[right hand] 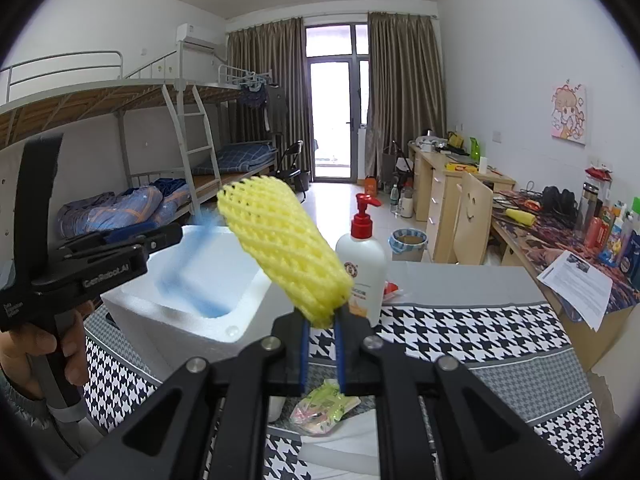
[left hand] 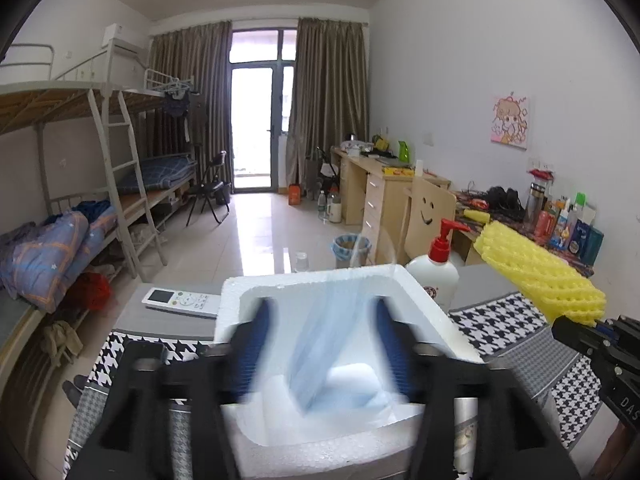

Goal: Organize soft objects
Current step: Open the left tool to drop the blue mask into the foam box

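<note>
A white foam box [left hand: 424, 300] stands on the houndstooth cloth; it also shows in the right wrist view [right hand: 188, 320]. My left gripper [left hand: 320, 344] hangs over the box, jaws wide apart, with a blurred light-blue soft sheet [left hand: 324, 344] between the fingers, falling into the box. My right gripper [right hand: 320, 344] is shut on the lower end of a yellow foam net sleeve [right hand: 284, 248], held up in the air to the right of the box. The sleeve also shows in the left wrist view [left hand: 540, 276].
A white pump bottle with a red top [right hand: 362, 264] stands just right of the box. A remote control [left hand: 180, 301] lies left of it. A small green-pink packet [right hand: 324, 404] lies on the cloth under my right gripper. Papers [right hand: 576, 280] lie at the right.
</note>
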Tool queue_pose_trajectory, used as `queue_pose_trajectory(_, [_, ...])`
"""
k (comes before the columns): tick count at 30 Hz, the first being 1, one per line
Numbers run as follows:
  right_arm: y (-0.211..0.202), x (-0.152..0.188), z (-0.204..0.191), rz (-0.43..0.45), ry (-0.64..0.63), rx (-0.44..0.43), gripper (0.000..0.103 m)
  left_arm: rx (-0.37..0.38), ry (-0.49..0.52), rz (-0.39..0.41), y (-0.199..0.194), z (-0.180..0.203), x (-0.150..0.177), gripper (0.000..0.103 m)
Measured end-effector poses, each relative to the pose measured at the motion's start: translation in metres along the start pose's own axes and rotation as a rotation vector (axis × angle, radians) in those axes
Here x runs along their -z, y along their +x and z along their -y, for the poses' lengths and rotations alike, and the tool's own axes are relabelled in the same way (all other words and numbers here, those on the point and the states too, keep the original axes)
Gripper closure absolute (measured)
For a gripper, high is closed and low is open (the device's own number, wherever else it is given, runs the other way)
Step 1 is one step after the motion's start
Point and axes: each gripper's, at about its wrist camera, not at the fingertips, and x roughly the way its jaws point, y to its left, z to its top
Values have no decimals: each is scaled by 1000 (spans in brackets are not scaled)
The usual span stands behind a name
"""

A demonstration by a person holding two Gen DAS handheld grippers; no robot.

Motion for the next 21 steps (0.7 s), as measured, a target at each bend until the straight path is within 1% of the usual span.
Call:
queue_pose_trajectory(2, [0, 0, 0, -1, -1, 0, 89, -26, -10, 30, -6, -3, -1, 13])
queue_pose_trajectory(4, [0, 0, 0, 0, -3, 1, 89, -44, -10, 48, -10, -5, 0, 2])
queue_pose_trajectory(6, [0, 0, -1, -2, -5, 0, 89, -52, -8, 65, -16, -6, 0, 1])
queue_pose_trajectory(12, [2, -2, -8, -6, -19, -13, 89, -66, 15, 74, -25, -10, 2, 1])
queue_pose_trajectory(17, [5, -3, -19, -6, -28, -35, 89, -90, 3, 78, -35, -23, 5, 1])
queue_pose_trajectory(21, [7, -4, -32, -6, -43, -60, 89, -125, -34, 98, -50, -44, 9, 1])
